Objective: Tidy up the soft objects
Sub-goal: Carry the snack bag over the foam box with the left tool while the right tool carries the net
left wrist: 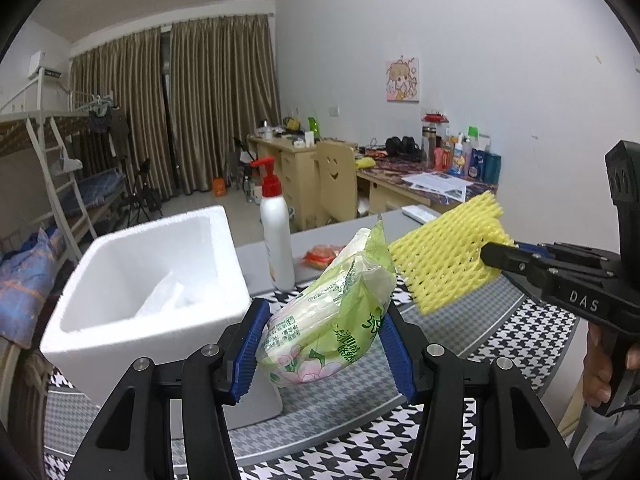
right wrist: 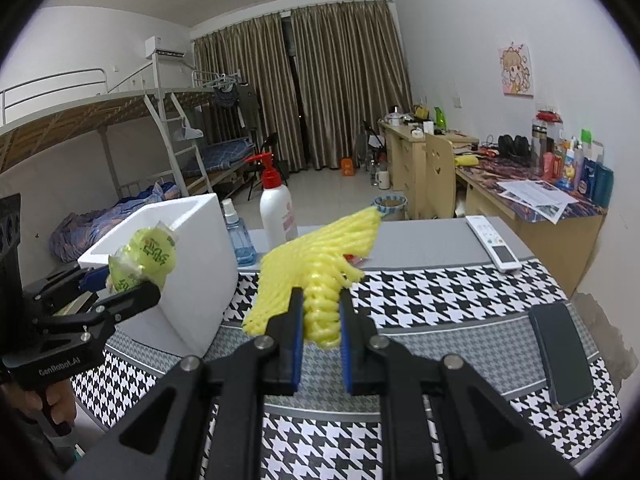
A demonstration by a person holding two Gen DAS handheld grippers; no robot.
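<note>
My left gripper is shut on a green tissue pack, held in the air just right of the white foam box; its blue pads press both sides of the pack. From the right wrist view the same pack hangs at the box's near corner. My right gripper is shut on a yellow foam net sleeve, lifted above the houndstooth cloth. In the left wrist view that sleeve sticks out from the right gripper at the right side.
A white pump bottle with a red top stands behind the box, a blue spray bottle beside it. An orange packet lies further back. A remote and a dark phone lie on the right of the table.
</note>
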